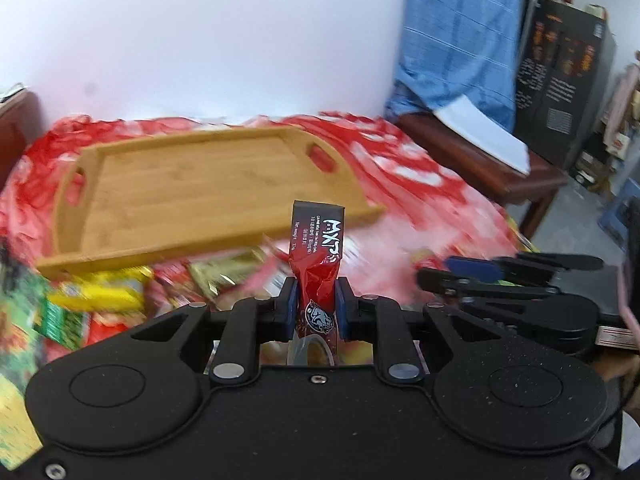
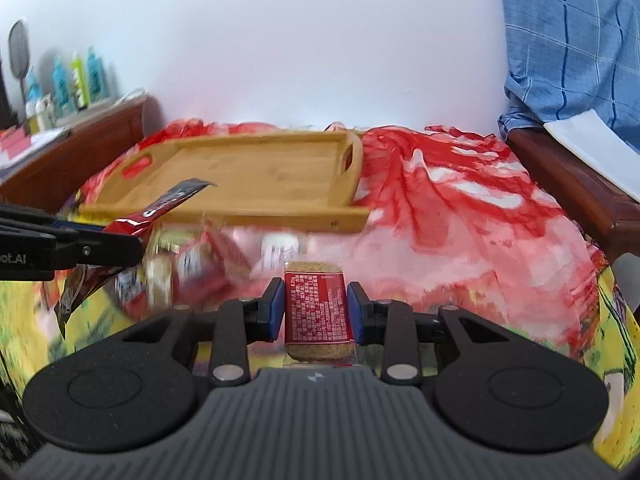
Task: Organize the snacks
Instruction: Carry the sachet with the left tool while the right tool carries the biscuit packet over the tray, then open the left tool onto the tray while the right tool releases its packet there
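Jaws of the left gripper clamp a long dark-red foil sachet, its long axis pointing forward toward the empty bamboo tray. Jaws of the right gripper clamp a red-labelled brown biscuit pack; the tray lies ahead, slightly left, so the left gripper seems nearer.

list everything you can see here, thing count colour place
wooden tray: 1, light bamboo, on the red cloth, nothing in it
coffee sachet: 1, red and black, upright in the left gripper
snack bar: 1, red label over brown, in the right gripper
loose snack packets: several, yellow, green, red, gold, blurred, in front of the tray
cloth: 1, red and white, under the tray
blue checked fabric: 1, hanging at right
bottles: several, teal and green, on the left ledge
left gripper: 1, black with blue pads, shut on the sachet
right gripper: 1, black with blue pads, shut on the bar
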Action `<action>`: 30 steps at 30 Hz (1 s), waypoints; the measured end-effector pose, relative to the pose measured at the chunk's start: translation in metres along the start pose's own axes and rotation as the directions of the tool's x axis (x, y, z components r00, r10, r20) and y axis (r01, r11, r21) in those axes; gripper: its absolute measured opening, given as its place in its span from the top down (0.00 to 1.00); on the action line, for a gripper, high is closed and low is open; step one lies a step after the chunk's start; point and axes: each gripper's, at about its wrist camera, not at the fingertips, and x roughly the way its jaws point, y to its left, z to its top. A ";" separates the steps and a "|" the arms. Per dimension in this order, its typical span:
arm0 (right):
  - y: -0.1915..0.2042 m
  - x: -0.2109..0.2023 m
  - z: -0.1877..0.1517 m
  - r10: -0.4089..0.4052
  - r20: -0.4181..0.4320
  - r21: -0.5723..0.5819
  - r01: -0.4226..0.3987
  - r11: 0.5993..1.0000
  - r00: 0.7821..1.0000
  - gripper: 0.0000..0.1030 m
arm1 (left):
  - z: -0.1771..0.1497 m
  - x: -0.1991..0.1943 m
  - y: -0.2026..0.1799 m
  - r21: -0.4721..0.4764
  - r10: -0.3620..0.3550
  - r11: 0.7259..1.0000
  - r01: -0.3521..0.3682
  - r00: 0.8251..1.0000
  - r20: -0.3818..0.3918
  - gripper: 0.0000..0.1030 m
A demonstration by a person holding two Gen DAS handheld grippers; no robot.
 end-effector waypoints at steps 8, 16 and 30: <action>0.002 0.032 0.052 0.046 0.019 0.052 -0.047 0.998 0.999 0.63 | 0.051 0.024 0.047 -0.083 0.093 0.992 -0.093 0.996 -0.006 0.83; -0.003 0.094 0.099 0.095 -0.019 0.151 -0.091 0.984 0.995 0.63 | 0.082 0.079 0.088 -0.160 0.165 0.972 -0.170 0.985 -0.044 0.83; 0.006 0.169 0.103 0.050 -0.134 0.172 -0.027 0.985 0.990 0.63 | 0.089 0.156 0.110 -0.227 0.234 0.941 -0.251 0.967 -0.098 0.83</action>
